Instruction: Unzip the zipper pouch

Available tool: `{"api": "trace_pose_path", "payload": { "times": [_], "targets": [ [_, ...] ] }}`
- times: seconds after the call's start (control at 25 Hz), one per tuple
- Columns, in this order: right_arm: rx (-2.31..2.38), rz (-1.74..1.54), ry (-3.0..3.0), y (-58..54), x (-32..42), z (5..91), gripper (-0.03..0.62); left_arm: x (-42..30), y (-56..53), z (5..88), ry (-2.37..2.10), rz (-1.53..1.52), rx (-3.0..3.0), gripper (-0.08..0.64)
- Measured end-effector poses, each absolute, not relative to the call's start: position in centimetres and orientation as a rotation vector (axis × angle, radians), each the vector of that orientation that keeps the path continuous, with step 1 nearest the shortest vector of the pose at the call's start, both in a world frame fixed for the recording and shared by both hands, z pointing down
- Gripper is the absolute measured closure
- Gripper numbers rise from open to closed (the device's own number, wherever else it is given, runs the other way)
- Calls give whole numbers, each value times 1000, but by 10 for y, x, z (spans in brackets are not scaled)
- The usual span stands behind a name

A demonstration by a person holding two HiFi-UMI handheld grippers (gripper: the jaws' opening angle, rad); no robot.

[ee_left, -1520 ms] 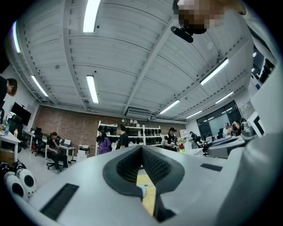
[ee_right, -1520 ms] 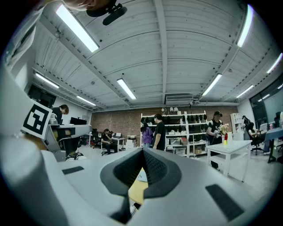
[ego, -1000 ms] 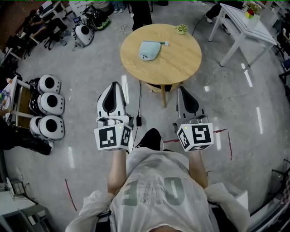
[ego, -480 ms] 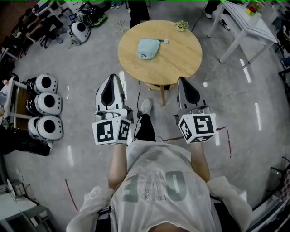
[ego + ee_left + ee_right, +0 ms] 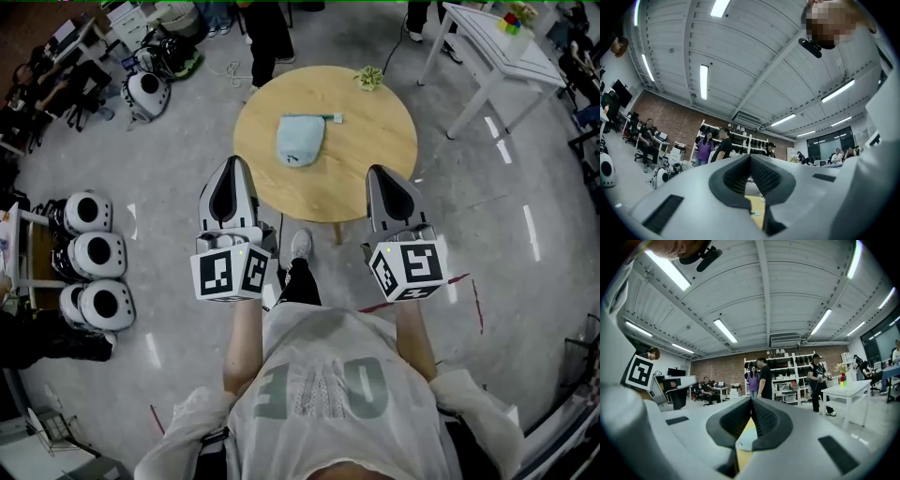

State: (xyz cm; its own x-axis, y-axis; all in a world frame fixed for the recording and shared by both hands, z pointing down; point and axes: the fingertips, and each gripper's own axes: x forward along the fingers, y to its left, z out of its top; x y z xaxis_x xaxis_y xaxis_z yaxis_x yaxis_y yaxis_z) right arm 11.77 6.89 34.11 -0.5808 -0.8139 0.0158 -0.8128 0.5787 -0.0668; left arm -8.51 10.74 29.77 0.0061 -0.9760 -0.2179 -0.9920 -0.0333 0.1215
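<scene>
Jaws of left hand-held gripper (image 5: 233,167) together, nothing between them, tip by the round wooden surface's (image 5: 375,127) near-left edge. Zipper pouch (image 5: 300,141), pale blue, lies flat near the surface's middle, clear of both grippers; contents not visible. Right hand-held gripper (image 5: 382,173) likewise closed, empty, at the near-right edge.

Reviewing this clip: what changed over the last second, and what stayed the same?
The person stepped toward the round table, bringing the left gripper and right gripper up to its near edge in the head view. Nothing was grasped or released. Both grippers stay shut and empty, and the pouch lies untouched on the table.
</scene>
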Motion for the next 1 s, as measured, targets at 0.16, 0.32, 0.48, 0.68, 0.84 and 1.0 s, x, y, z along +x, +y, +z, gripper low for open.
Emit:
{"api": "trace_pose_path", "payload": {
  "times": [0.16, 0.32, 0.48, 0.68, 0.84, 1.0],
  "targets": [
    [-1479, -119, 2767, 18, 91, 336, 563, -112, 51, 299, 2133, 367, -2230, 532],
    [-1524, -123, 2752, -37, 62, 330, 563, -140, -9, 299, 2112, 362, -2276, 532],
    [-1572, -122, 2740, -90, 35, 329, 563, -165, -65, 306, 2096, 374, -2330, 532],
    [-1629, -141, 2733, -142, 12, 338, 563, -182, -119, 316, 2073, 379, -2395, 532],
    [-1643, -165, 2767, -165, -3, 349, 563, -192, -143, 325, 2082, 347, -2421, 532],
    [-1658, -191, 2765, -178, -7, 354, 563, -198, -159, 337, 2121, 330, -2430, 532]
  ]
}}
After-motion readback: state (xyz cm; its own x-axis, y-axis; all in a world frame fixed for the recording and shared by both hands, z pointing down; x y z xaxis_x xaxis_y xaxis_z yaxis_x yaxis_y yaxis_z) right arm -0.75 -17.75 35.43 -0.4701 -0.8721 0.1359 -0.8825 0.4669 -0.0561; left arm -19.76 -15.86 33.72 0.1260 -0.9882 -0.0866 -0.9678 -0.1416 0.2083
